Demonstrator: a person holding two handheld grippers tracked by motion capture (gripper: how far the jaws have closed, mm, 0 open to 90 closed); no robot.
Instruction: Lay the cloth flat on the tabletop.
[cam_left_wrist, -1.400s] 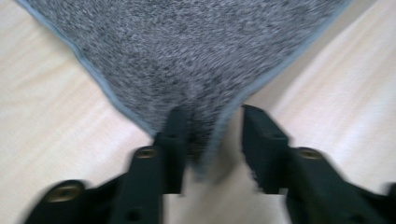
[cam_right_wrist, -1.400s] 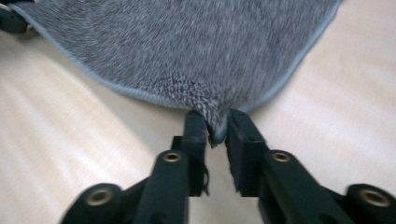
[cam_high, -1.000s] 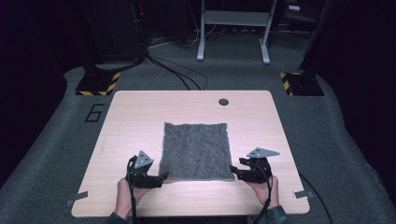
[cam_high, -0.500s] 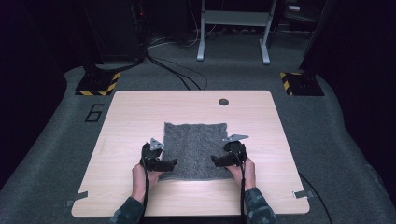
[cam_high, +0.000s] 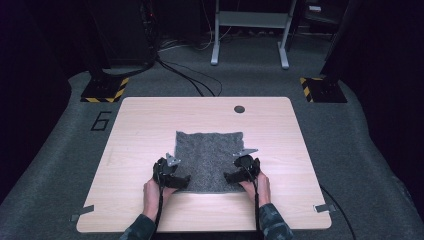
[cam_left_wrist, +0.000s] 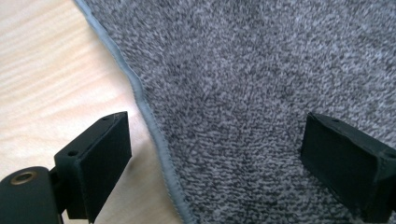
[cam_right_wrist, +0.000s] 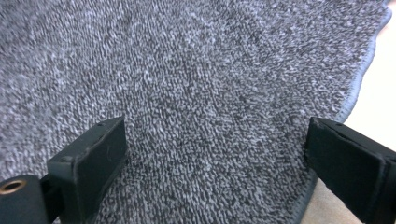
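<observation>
Towel (cam_high: 209, 160) is lying flat on the table (cam_high: 150, 120), both grippers, left (cam_high: 176, 181) and right (cam_high: 236, 177), hovering wide over its near corners, having just been opening; gripper views are showing its hemmed edge (cam_left_wrist: 154, 135).

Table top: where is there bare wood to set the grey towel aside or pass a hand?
Bare wood runs in wide strips left and right of the grey towel, and along the far edge of the table around the small dark hole. The near middle is crowded: left gripper and right gripper, both open, at the towel's near corners.
</observation>
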